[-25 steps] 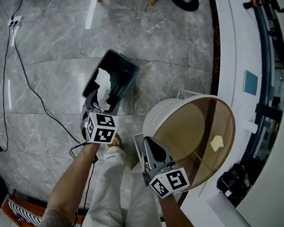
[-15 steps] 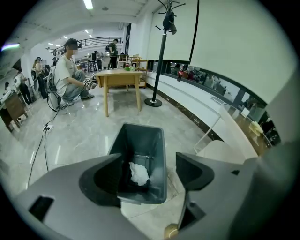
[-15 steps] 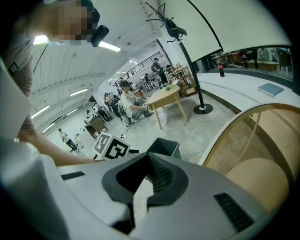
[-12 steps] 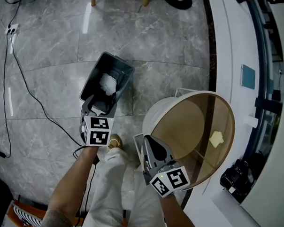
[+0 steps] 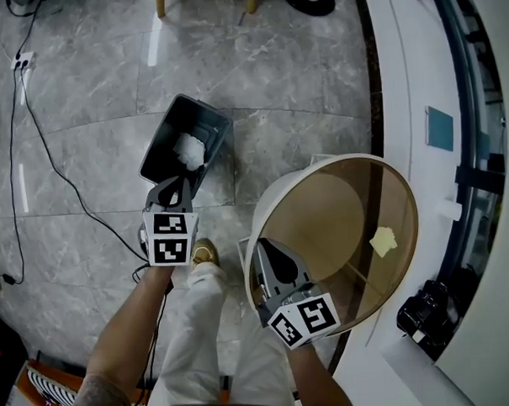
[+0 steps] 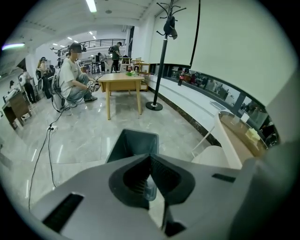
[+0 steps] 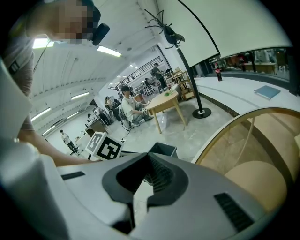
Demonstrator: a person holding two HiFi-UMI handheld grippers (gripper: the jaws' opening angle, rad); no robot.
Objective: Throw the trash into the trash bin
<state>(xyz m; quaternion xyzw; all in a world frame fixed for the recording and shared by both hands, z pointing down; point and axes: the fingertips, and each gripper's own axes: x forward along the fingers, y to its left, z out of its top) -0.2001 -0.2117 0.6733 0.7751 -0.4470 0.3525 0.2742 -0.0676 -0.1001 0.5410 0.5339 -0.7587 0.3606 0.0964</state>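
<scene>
A polished grey marble floor is stretching across a big open hall and reflecting the ceiling strip lights. A black cable is trailing over it from a white power strip. A white curved ledge is running below a white wall, with a round glass-topped table standing just beside it. Farther off, a wooden table and a black coat stand are standing, and people are sitting behind them.

The white trash has dropped into the bin, left claw now closed.
</scene>
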